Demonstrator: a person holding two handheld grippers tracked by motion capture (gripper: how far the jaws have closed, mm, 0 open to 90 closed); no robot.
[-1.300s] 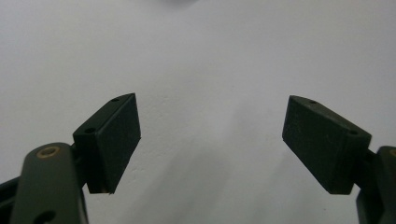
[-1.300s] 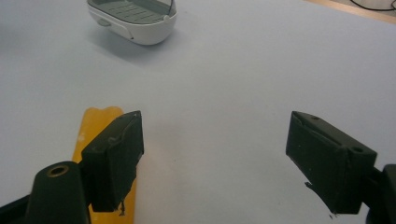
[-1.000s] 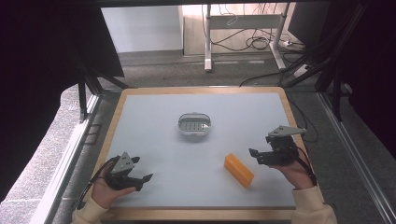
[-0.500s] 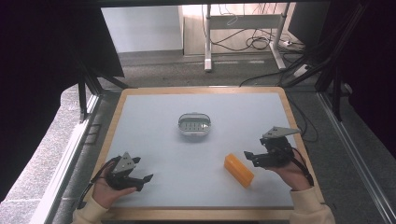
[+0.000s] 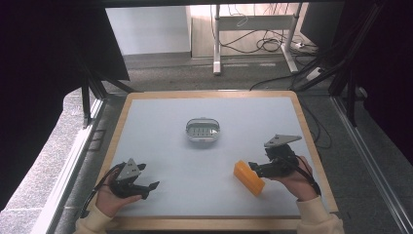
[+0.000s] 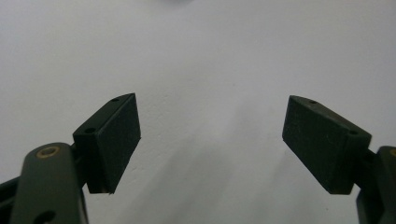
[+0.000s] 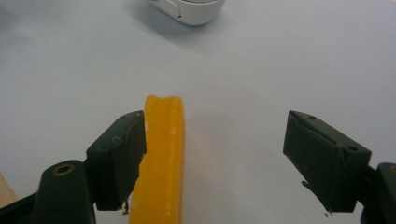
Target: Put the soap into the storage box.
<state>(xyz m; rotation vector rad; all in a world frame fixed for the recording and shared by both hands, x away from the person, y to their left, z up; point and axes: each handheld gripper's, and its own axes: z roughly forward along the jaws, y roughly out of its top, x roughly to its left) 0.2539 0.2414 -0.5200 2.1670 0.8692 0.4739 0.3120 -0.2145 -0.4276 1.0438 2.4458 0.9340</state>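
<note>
Right gripper [image 5: 252, 168] open at orange block [image 5: 249, 178], left pad touching it in right gripper view, left gripper [image 5: 152, 187] open, empty, white dish [image 5: 202, 130] far centre

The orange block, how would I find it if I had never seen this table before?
Look at the pale grey table with the wooden rim. Go to its near right part, where the right gripper reaches in; the orange block lies flat at its open jaws. It is long, bright orange and solid, while the only other thing nearby, the small oval dish at the middle, is clear and whitish.
</note>
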